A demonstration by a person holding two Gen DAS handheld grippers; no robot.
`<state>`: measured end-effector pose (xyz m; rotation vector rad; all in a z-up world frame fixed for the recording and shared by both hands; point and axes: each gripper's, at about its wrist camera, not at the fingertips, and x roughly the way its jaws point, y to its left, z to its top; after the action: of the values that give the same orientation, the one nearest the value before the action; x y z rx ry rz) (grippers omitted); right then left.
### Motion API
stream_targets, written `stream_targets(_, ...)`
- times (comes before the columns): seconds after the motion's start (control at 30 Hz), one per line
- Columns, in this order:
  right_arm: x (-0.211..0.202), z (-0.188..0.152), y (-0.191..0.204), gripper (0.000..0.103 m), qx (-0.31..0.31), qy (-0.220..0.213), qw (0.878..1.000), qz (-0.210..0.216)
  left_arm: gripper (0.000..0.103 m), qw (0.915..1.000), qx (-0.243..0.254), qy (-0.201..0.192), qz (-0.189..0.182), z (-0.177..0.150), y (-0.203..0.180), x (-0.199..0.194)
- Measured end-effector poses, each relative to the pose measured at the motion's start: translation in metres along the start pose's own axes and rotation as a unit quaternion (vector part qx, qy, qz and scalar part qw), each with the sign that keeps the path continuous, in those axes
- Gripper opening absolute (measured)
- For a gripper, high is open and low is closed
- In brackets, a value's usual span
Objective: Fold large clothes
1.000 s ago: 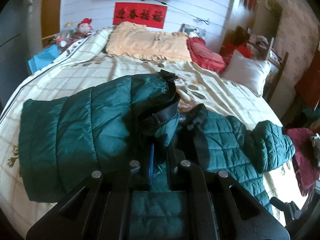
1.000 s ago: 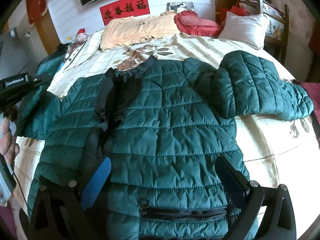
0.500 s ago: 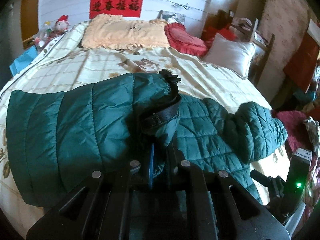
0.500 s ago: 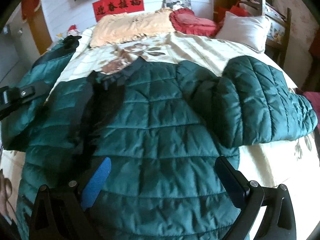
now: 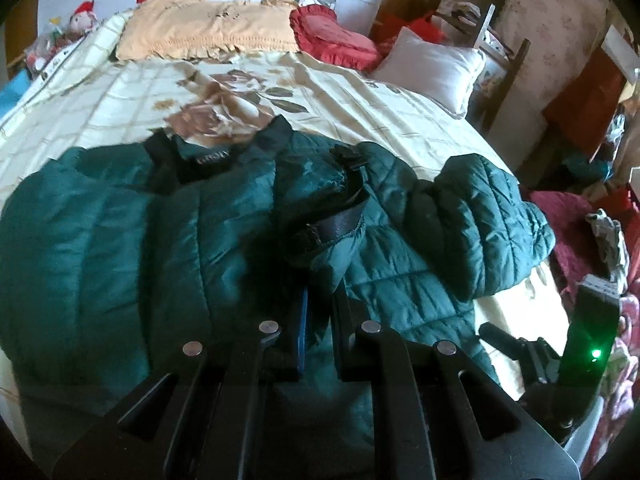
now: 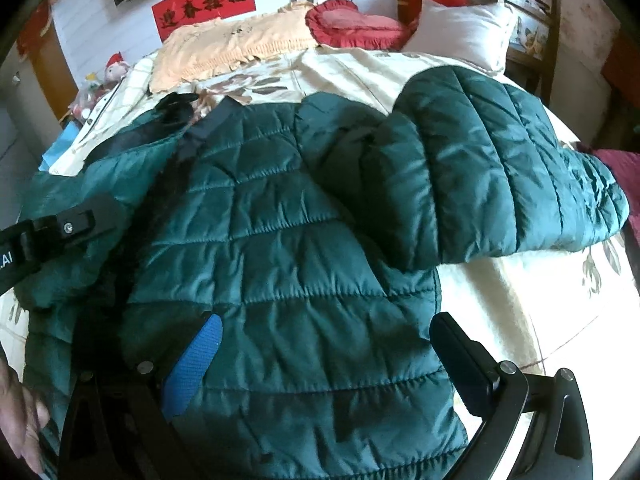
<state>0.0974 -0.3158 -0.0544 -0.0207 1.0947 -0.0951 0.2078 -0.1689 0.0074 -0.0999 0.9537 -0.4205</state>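
A dark green quilted jacket (image 6: pixel 288 248) lies spread on the bed, its right sleeve (image 6: pixel 500 184) bent out to the right. My left gripper (image 5: pixel 320 300) is shut on the jacket's left sleeve near its black cuff (image 5: pixel 332 228) and holds that sleeve over the jacket's body (image 5: pixel 120 240). The held cuff and the left gripper's body also show at the left of the right wrist view (image 6: pixel 68 224). My right gripper (image 6: pixel 324 344) is open and empty, its jaws wide apart just above the jacket's lower front.
The bed (image 5: pixel 360 96) has a cream floral quilt. An orange pillow (image 5: pixel 208 32), a red cushion (image 5: pixel 336 40) and a white pillow (image 5: pixel 432 68) lie at the head. A wooden chair (image 5: pixel 500 52) and red clothes (image 5: pixel 576 224) are at the right. My right gripper's body (image 5: pixel 588 340) shows at the lower right.
My left gripper has carried the left sleeve rightward over the jacket's body, so the collar now shows beyond it. My right gripper has stayed open and come lower and closer over the jacket.
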Motion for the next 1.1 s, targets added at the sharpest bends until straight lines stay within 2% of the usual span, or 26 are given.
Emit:
stream_targets(0.1, 0.002, -0.002, -0.002, 0.103, 0.001, 0.006, 1.000, 0.002, 0.009, 0.9996, -0.014, 0.001, -0.024, -0.001, 0.002, -0.002)
stream_targets(0.17, 0.002, -0.004, -0.003, 0.103, 0.002, 0.008, 1.000, 0.002, 0.016, 0.9994, -0.016, 0.008, -0.030, 0.001, 0.004, -0.004)
stream_targets(0.2, 0.002, -0.004, -0.004, 0.103, 0.005, 0.009, 1.000, 0.003, 0.023, 0.9990, -0.017, 0.010, -0.040, 0.001, 0.005, -0.006)
stream_targets(0.23, 0.002, -0.004, -0.004, 0.103, 0.006, 0.009, 1.000, 0.004, 0.038, 0.9984, -0.021, 0.012, -0.050, 0.002, 0.007, -0.009)
stream_targets(0.27, 0.001, -0.004, -0.005, 0.103, 0.007, 0.010, 1.000, 0.005, 0.048, 0.9976, -0.027, 0.011, -0.063, 0.002, 0.010, -0.012)
stream_targets(0.3, 0.001, -0.003, -0.004, 0.103, 0.007, 0.010, 1.000, 0.006, 0.062, 0.9958, -0.040, 0.007, -0.082, 0.003, 0.015, -0.018)
stream_targets(0.37, 0.000, -0.006, -0.006, 0.103, 0.008, 0.010, 1.000, 0.007, 0.066, 0.9925, -0.059, -0.006, -0.107, 0.005, 0.022, -0.027)
stream_targets(0.47, -0.002, -0.005, -0.005, 0.103, 0.010, 0.014, 1.000, 0.009, 0.066, 0.9929, -0.065, -0.012, -0.099, 0.010, 0.034, -0.044)
stream_targets(0.5, -0.004, -0.004, -0.005, 0.103, 0.011, 0.013, 1.000, 0.011, 0.066, 0.9934, -0.065, -0.015, -0.094, 0.011, 0.039, -0.050)
stream_targets(0.6, -0.015, -0.003, -0.006, 0.103, 0.016, 0.001, 0.999, 0.032, 0.066, 0.9969, -0.053, -0.037, -0.044, 0.012, 0.060, -0.072)
stream_targets(0.7, -0.026, 0.001, -0.003, 0.103, 0.020, -0.017, 0.998, 0.062, 0.066, 0.9970, -0.039, -0.058, 0.034, 0.008, 0.090, -0.089)
stream_targets(0.77, -0.026, 0.009, 0.004, 0.103, 0.022, -0.016, 0.996, 0.082, 0.066, 0.9949, -0.039, -0.062, 0.068, 0.003, 0.114, -0.096)
stream_targets(0.83, -0.019, 0.017, 0.014, 0.103, 0.019, -0.012, 0.995, 0.092, 0.066, 0.9925, -0.058, -0.058, 0.091, -0.003, 0.140, -0.099)
stream_targets(1.03, 0.017, 0.044, 0.041, 0.102, 0.014, 0.011, 0.994, 0.109, 0.066, 0.9833, -0.130, -0.045, 0.119, -0.025, 0.201, -0.097)
stream_targets(1.07, 0.023, 0.046, 0.048, 0.101, 0.008, 0.014, 0.994, 0.112, 0.066, 0.9815, -0.141, -0.043, 0.122, -0.028, 0.210, -0.096)
stream_targets(1.1, 0.028, 0.047, 0.052, 0.091, 0.003, 0.017, 0.993, 0.114, 0.066, 0.9805, -0.147, -0.043, 0.123, -0.030, 0.215, -0.097)
